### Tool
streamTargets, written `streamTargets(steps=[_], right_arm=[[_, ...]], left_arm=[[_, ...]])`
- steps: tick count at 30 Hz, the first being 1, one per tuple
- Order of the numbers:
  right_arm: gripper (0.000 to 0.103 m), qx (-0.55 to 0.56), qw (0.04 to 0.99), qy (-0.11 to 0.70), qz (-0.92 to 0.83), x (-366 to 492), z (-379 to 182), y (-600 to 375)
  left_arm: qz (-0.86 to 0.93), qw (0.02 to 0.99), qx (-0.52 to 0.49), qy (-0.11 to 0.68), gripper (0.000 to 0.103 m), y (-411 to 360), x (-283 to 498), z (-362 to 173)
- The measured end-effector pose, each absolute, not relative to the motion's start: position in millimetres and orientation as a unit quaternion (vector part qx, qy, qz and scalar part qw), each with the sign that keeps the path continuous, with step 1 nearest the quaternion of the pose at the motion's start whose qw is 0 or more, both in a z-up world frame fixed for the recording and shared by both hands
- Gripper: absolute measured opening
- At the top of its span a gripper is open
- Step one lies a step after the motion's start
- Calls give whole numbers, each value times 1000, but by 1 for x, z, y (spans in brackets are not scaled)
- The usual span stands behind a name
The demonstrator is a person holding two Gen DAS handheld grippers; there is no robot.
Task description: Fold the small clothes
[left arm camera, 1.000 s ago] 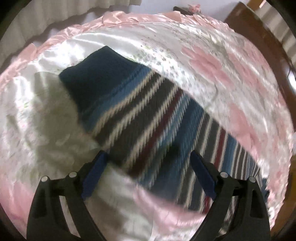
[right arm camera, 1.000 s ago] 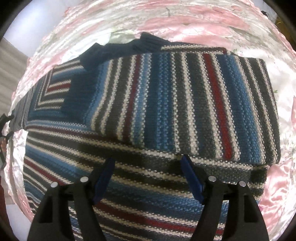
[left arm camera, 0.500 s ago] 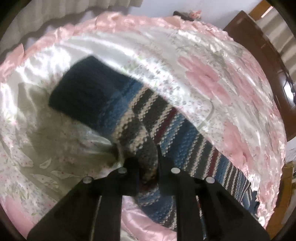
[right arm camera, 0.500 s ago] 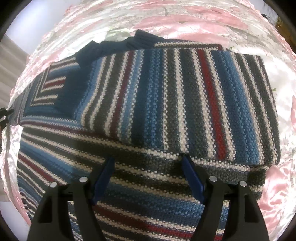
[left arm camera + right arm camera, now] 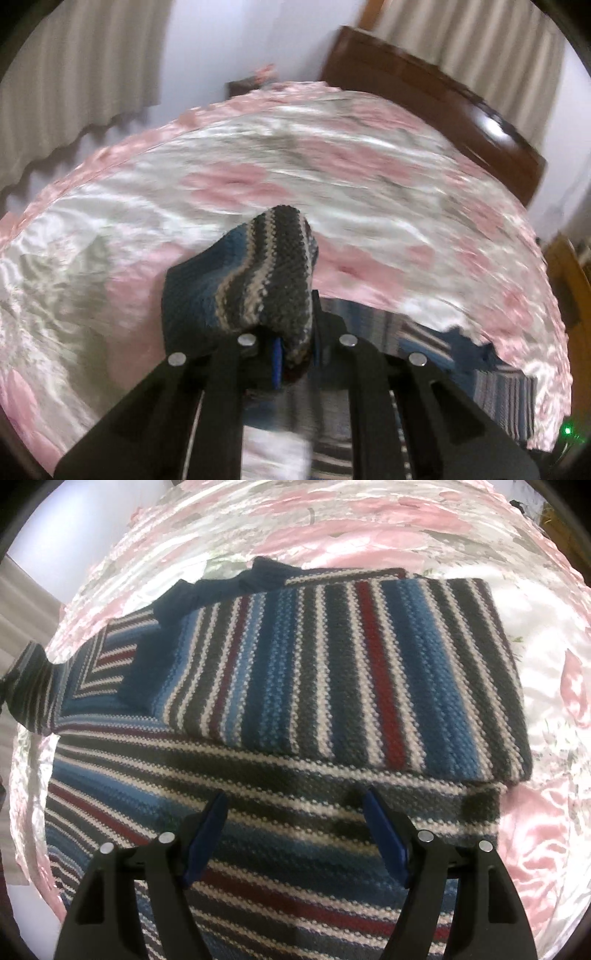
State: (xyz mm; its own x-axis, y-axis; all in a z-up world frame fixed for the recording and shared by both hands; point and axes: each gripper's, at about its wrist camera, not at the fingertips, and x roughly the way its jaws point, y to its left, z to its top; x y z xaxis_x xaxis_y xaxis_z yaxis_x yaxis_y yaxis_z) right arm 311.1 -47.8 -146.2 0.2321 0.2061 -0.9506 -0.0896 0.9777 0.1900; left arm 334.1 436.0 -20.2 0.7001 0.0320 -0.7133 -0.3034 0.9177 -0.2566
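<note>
Jaws: our left gripper (image 5: 295, 356) clenched on the sweater sleeve (image 5: 258, 284) at frame centre, right gripper (image 5: 295, 834) released over the sweater (image 5: 332, 672); we advise laying the sleeve flat across.

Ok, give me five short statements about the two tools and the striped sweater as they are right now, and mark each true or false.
1. The left tool is shut on a sleeve of the striped sweater. True.
2. The right tool is clamped on the sweater's hem. False: it is open, with sweater showing between its fingers.
3. One sleeve already lies folded across the sweater's body. True.
4. The sweater lies on a bare wooden table. False: it lies on a shiny pink floral bedspread.
5. The sleeve in the left tool lies flat on the bed. False: it is lifted, bunched and sticking up past the fingers.
</note>
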Motion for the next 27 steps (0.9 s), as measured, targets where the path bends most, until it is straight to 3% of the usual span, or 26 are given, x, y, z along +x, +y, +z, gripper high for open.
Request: streamTargets(steps=[12,21,22,25,27], right_arm=[[76,39,796,596,96,293,-130,-69],[76,46,788,609,84,293,-146,-82],[76,50,784,613,84,294,-151,-83],[76,58,780,617,81,294,-160,-86],[76,55,780,618,81,294,-162,-87]], left_arm=[[-19,914,-119,387,11,264,343,-42],[-74,867,-109,480,13,193,355,-101],[-86,856,-109,497,16,186,356,-111],[-120,832,-124,528,42,178,353,-129],[-139,827,-127,530,52,180,346,-126]])
